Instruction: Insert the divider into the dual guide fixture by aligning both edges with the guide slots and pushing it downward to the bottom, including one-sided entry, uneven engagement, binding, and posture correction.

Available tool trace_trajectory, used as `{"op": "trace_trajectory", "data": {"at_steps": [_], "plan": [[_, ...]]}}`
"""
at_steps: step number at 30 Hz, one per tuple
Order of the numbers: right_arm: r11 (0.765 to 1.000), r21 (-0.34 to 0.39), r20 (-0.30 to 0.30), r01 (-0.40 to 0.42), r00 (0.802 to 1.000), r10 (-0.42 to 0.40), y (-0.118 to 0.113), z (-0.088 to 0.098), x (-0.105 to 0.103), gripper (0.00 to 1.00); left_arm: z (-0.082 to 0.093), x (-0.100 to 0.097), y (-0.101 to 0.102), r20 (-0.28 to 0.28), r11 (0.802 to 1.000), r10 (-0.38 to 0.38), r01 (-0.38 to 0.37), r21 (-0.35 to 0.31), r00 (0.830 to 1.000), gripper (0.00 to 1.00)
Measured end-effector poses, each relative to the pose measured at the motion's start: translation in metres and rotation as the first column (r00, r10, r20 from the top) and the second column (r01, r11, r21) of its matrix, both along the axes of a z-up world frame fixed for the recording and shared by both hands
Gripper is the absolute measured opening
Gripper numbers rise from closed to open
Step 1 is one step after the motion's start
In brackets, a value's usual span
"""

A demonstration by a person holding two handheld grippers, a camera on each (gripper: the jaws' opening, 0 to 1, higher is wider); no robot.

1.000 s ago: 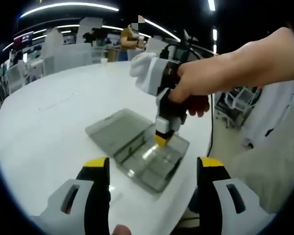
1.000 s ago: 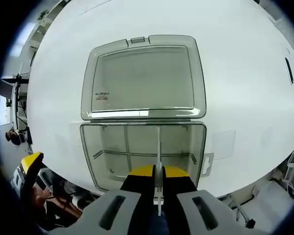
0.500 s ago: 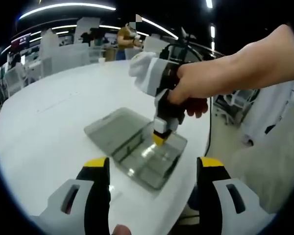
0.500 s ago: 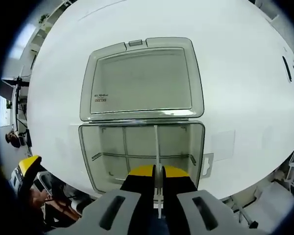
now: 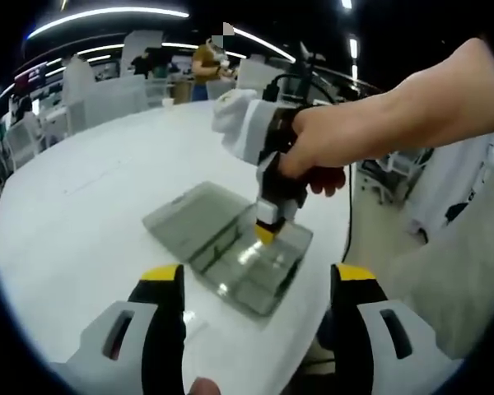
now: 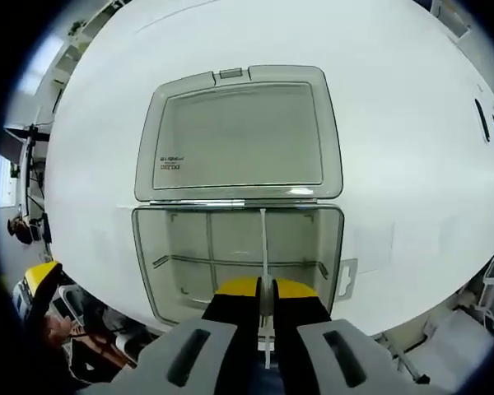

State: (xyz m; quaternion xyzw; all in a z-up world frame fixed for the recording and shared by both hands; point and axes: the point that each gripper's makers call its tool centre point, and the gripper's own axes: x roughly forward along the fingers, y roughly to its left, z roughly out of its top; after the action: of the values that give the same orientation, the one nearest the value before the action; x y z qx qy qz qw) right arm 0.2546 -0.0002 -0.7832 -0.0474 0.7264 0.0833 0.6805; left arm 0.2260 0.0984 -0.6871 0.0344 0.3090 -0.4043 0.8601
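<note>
While the right tool (image 6: 263, 298) pinches the divider (image 6: 263, 247) edge-on over the open box (image 6: 152, 247), insertion is under way.
Seen from the left tool's (image 5: 255, 284) view, whose jaws stand released, the box lies on the white table (image 5: 82, 206) at 12 o'clock. Judging by the thin panel's run toward the hinge wall, both edges need seating, then an even downward push.
</note>
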Motion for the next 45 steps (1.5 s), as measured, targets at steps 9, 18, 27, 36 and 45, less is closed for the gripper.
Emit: {"op": "trace_trajectory", "data": {"at_steps": [9, 18, 27, 36, 45], "plan": [[1.0, 0.007, -0.019, 0.019, 1.0, -0.019, 0.002, 0.001, -0.001, 0.0, -0.001, -0.002, 0.0, -0.002, 1.0, 0.003, -0.003, -0.001, 1.0, 0.69], [1.0, 0.007, 0.002, 0.005, 1.0, -0.005, -0.001, -0.005, 0.004, 0.0, -0.001, 0.0, -0.001, 0.0, 1.0, 0.004, -0.004, -0.005, 1.0, 0.69], [1.0, 0.013, 0.023, 0.009, 1.0, -0.009, -0.001, -0.004, 0.002, 0.0, -0.002, 0.0, -0.002, -0.002, 1.0, -0.001, 0.001, -0.007, 1.0, 0.69], [0.999, 0.015, 0.018, 0.035, 0.999, -0.036, -0.001, -0.004, 0.003, 0.0, -0.002, 0.0, -0.002, -0.001, 1.0, 0.0, 0.0, -0.009, 1.0, 0.69], [0.999, 0.015, 0.011, 0.036, 0.999, -0.037, 0.0, -0.003, -0.001, 0.0, -0.001, 0.002, 0.0, 0.001, 1.0, 0.004, -0.004, -0.012, 1.0, 0.69]]}}
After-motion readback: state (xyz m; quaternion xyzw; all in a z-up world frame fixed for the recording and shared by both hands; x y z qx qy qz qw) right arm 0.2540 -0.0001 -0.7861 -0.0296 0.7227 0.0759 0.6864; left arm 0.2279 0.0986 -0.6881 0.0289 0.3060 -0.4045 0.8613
